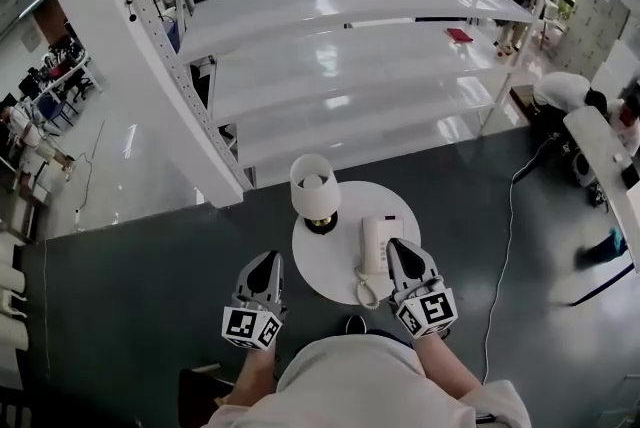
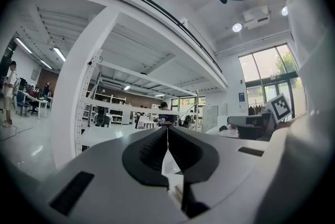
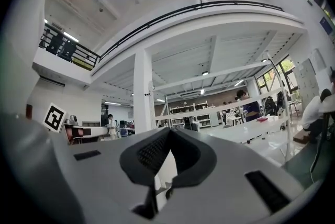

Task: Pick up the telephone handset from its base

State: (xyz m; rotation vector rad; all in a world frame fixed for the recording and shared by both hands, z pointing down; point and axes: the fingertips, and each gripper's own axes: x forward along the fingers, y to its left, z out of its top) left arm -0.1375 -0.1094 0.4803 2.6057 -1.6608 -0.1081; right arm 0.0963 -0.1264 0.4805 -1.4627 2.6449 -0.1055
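1. Here, in the head view, a round white table (image 1: 325, 278) on the dark floor bears a lamp (image 1: 314, 187) and a white telephone. The telephone handset (image 1: 371, 241) lies on its base, with its coiled cord (image 1: 367, 292) looping toward the table's near edge. The left gripper (image 1: 268, 259) hovers at the table's left rim. The right gripper (image 1: 398, 245) is over the telephone's right edge (whether it touches cannot be told). White shelving (image 1: 340, 66) stands beyond.
2. In the left gripper view, the left gripper's (image 2: 167, 131) dark pads meet along one thin line, with nothing between them.
3. In the right gripper view, the right gripper (image 3: 169, 132) is likewise fully closed and empty. A white column (image 3: 143, 92) rises ahead.
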